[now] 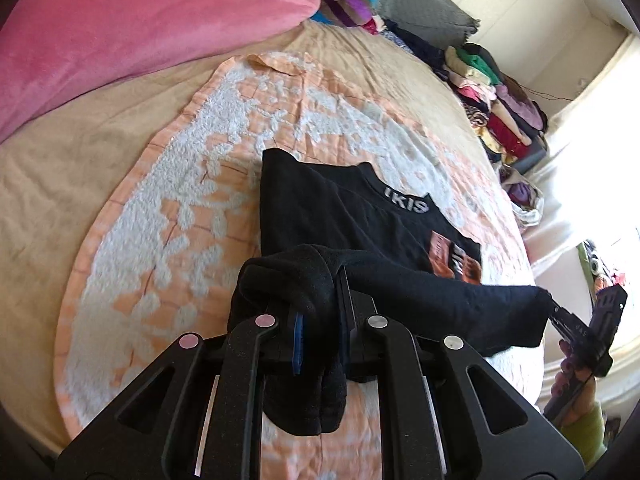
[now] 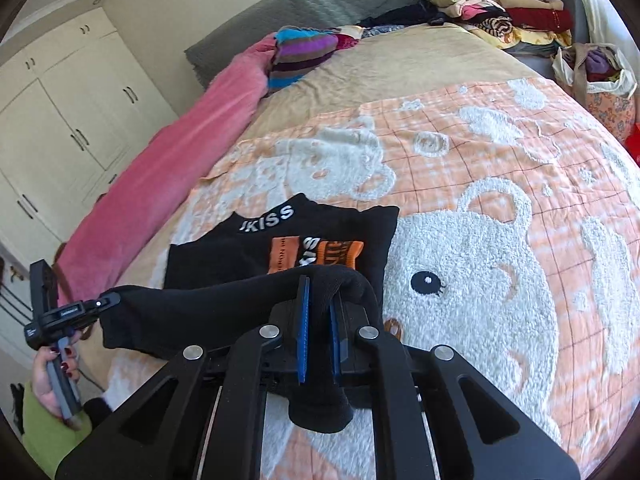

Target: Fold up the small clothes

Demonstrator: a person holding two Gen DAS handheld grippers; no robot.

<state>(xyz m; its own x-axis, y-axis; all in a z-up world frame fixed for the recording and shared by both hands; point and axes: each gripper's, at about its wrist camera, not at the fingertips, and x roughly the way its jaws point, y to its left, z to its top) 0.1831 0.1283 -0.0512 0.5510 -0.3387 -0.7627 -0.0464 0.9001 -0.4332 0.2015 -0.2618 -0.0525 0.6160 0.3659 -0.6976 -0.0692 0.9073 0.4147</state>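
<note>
A small black garment [image 1: 340, 216] with white neck lettering and an orange print lies partly folded on the orange and white bear towel [image 1: 168, 208]. Its near edge is lifted and stretched between both grippers. My left gripper [image 1: 322, 316] is shut on one black corner. My right gripper [image 2: 320, 312] is shut on the other corner. The same garment [image 2: 280, 248] and towel [image 2: 500, 248] show in the right wrist view. The other gripper shows at the right [image 1: 576, 324] and at the left [image 2: 80, 312].
A pink blanket [image 1: 132, 28] lies along the far side of the beige bed [image 1: 56, 168]. A striped knit [image 2: 304, 52], a grey pillow [image 2: 320, 8], folded clothes stacks [image 2: 508, 4] and a bag [image 2: 600, 76] are at the back. White wardrobes [image 2: 68, 120] stand left.
</note>
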